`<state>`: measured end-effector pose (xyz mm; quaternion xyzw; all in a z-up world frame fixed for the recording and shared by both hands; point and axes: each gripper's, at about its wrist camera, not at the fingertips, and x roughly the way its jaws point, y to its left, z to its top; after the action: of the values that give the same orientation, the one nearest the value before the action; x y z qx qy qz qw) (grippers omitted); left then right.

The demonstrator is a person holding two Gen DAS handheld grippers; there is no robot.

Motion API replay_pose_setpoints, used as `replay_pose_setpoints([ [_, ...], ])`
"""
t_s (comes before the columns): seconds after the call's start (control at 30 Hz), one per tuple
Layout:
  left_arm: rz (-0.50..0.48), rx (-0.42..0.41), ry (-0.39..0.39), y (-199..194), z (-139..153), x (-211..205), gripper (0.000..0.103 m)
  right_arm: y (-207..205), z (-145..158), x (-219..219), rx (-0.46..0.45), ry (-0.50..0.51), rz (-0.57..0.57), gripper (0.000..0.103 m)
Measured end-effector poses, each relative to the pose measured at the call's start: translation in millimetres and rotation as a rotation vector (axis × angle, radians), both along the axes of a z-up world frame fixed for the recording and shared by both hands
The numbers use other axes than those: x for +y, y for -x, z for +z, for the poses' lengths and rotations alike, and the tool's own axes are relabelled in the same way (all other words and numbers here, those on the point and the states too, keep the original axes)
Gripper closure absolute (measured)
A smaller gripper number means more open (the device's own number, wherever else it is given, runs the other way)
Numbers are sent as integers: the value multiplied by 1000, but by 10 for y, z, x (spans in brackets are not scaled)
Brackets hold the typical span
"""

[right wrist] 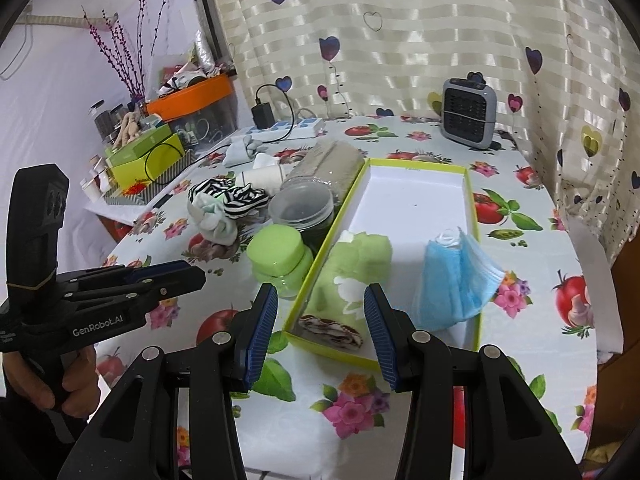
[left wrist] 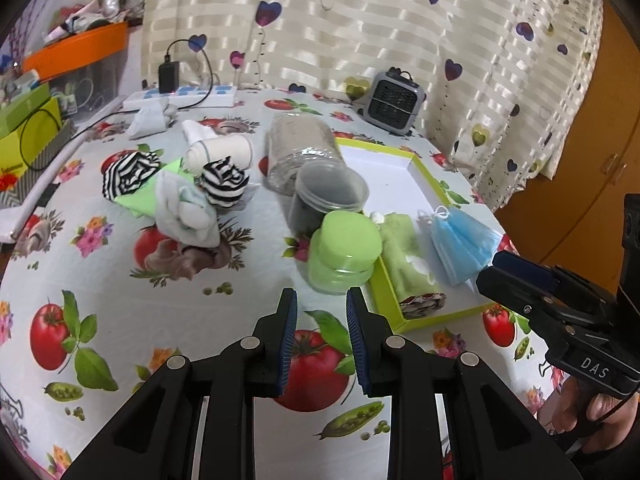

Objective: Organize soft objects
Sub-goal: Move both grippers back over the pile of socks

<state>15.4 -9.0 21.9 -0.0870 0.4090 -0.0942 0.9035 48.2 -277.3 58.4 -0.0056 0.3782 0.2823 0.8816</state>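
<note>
Partly done: rolled green towel (right wrist: 352,280) and blue masks (right wrist: 456,280) already in the box (right wrist: 472,216), frame centre. Still loose upper left on the table (left wrist: 200,300): striped socks (left wrist: 224,184), white socks (left wrist: 188,212). Left tongs (left wrist: 322,344) and right tongs (right wrist: 320,336) spread, holding nothing.

White letters "DAS" show on the right gripper (left wrist: 496,270) body; "GenRobot.AI" is printed on the left gripper (right wrist: 192,276) body.
</note>
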Motion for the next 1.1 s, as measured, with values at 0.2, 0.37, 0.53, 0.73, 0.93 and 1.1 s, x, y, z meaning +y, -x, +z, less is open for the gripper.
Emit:
replay_pose_setpoints([
  [0.2, 35, 15, 0, 2, -56, 125, 79, 20, -17, 110, 6, 7, 24, 57],
  [0.37, 70, 27, 3, 26, -116, 275, 79, 25, -44, 216, 17, 19, 47, 57],
  [0.53, 129, 52, 26, 28, -200, 515, 79, 29, -77, 327, 28, 26, 71, 57],
  [0.73, 178, 48, 45, -9, -203, 761, 78, 49, -86, 506, 29, 35, 108, 57],
  [0.93, 216, 41, 83, -142, -194, 986, 69, 22, -41, 675, 12, 46, 144, 57],
  [1.1, 227, 37, 124, -331, -198, 1104, 66, -58, 41, 821, -20, 56, 168, 57],
])
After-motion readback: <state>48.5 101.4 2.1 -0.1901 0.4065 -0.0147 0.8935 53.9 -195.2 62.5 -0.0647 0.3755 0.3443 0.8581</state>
